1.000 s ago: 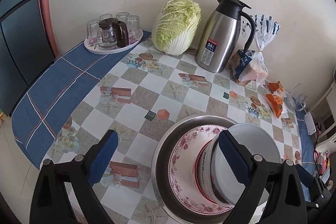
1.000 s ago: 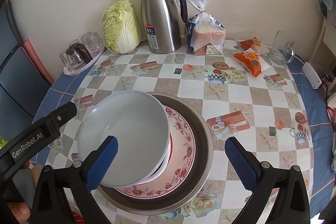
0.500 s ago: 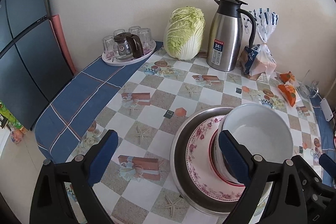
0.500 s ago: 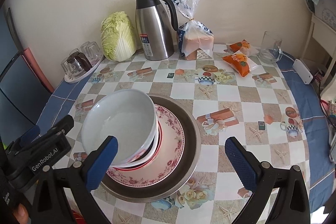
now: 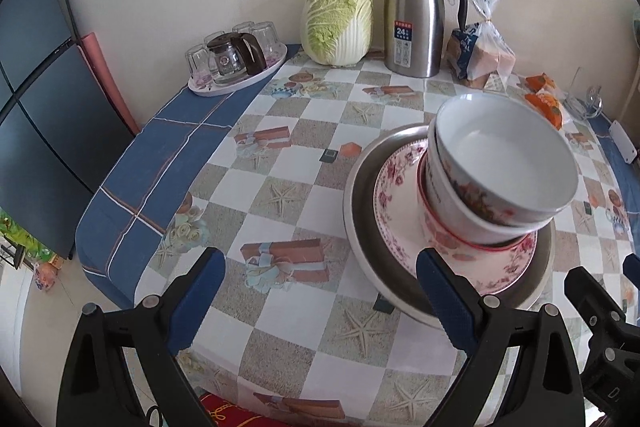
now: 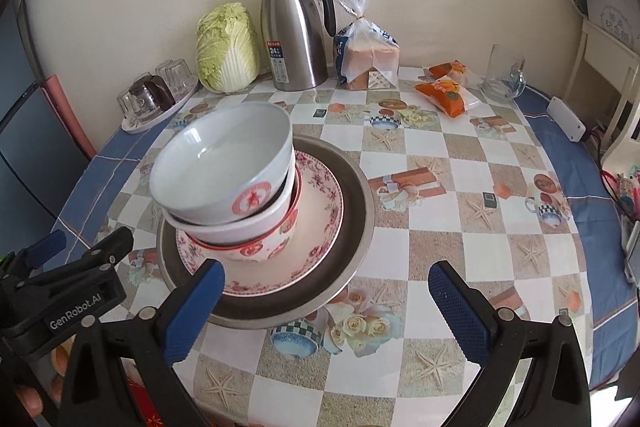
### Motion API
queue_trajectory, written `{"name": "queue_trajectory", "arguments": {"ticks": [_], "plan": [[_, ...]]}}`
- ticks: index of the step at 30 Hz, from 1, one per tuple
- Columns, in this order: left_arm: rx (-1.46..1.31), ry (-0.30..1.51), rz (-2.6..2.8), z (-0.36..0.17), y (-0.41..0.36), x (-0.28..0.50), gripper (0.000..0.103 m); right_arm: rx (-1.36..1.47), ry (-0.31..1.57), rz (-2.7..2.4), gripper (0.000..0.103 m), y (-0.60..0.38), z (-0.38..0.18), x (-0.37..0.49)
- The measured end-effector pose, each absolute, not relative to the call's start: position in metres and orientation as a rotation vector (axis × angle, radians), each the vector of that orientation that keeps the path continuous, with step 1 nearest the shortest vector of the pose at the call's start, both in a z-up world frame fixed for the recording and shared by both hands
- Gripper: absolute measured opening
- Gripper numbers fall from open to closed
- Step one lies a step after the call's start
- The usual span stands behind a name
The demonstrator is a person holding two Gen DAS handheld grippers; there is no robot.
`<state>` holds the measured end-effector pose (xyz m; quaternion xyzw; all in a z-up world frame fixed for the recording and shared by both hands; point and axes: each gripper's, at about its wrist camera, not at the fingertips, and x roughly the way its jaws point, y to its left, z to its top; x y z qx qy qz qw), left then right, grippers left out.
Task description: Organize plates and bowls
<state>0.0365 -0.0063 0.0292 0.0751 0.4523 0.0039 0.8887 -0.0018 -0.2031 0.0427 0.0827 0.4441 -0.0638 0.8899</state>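
Both claws gape, empty, just before stacked bowls (image 6: 224, 183).

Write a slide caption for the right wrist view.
Open right gripper before tilted white bowl stacked on floral plate and steel tray.

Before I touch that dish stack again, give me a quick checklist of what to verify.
1. Left claw open, holding nothing: ok.
2. Right claw open, holding nothing: ok.
3. Top white bowl seated level: not ok, it tilts in the bowl below.
4. Floral plate flat inside the metal pan: ok.
5. Pan fully on the table: ok.
6. Bowls nested without jamming: cannot tell.
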Motion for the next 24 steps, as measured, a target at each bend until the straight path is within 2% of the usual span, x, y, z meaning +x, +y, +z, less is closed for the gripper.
{"name": "queue_trajectory", "arguments": {"ticks": [24], "plan": [[0.159,1.027,-0.042,0.009,0.003,0.036,0.097,0.165,1.001,-0.176,0.103,-0.206,0.019,-0.017]]}}
